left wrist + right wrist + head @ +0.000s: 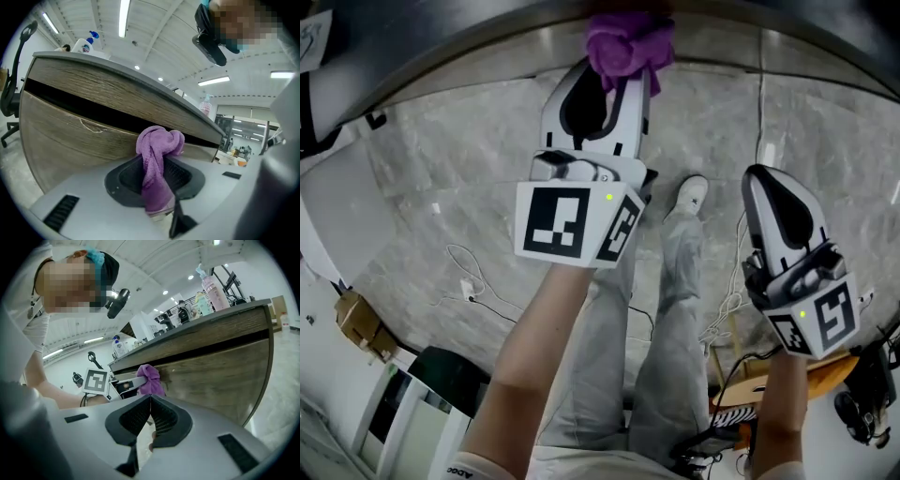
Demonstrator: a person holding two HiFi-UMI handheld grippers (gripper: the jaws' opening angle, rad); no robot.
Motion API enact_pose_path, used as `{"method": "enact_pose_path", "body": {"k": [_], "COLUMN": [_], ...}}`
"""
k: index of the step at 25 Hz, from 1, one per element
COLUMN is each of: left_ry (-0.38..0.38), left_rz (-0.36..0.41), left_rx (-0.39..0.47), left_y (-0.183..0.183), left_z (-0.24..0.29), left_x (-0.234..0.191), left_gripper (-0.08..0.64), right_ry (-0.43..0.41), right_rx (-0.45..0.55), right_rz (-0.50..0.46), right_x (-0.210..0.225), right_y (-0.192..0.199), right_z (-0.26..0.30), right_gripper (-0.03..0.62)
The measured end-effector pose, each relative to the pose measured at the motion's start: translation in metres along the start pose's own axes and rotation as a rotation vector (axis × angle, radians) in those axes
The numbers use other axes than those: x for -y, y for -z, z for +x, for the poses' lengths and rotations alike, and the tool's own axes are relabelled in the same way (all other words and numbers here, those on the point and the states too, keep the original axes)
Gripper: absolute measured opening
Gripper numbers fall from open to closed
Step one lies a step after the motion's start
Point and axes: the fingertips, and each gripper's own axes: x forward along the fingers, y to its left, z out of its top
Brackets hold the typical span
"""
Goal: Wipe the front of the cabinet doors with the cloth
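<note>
Left gripper view: left tongs (154,180) clamped on purple cloth (158,145), whose bunched end touches the wood-grain cabinet door (70,140) just below the door's top edge. Closed together and empty, right tongs (149,401) hang near the same door.

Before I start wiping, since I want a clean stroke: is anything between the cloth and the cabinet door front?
Nothing visible does. The purple cloth, held in the left gripper, sits against the wooden door front, just below the dark gap.
</note>
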Motion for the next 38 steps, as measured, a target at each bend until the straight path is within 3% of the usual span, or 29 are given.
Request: {"method": "enact_pose_path", "body": {"k": [5,9,19,26,30,38], "left_ry": [0.024,-0.001,-0.134,-0.170,-0.201,-0.363], "left_rz": [0.053,0.010,0.047,0.119,0.105,0.056], "left_rx": [0.007,0.016,0.028,0.023,0.015,0.041], "left_y": [0.000,-0.002,-0.015,-0.026,-0.036,-0.051], "left_z": [0.001,-0.009,-0.049,-0.077,-0.093,-0.131], "left_x": [-0.001,-0.016,-0.101,-0.162,-0.192,-0.255], "left_gripper": [0.106,0.106,0.106,0.106,0.106,0.106], "right_ry": [0.016,0.006,-0.086,-0.157,-0.167,-0.195], "right_rx": [0.029,0.019,-0.030,-0.081,-0.090,-0.087], "right_rz": [0.061,0.071,0.044,-0.002,-0.015,-0.026], "right_x": [-0.001,-0.012,-0.052,-0.084,-0.089,-0.102], "right_y": [0.000,0.000,0.005,0.014,0.013,0.011], "right_z": [0.014,0.028,0.074,0.101,0.104,0.114], "right_gripper": [0.028,0.028,0.028,0.028,0.028,0.028]}}
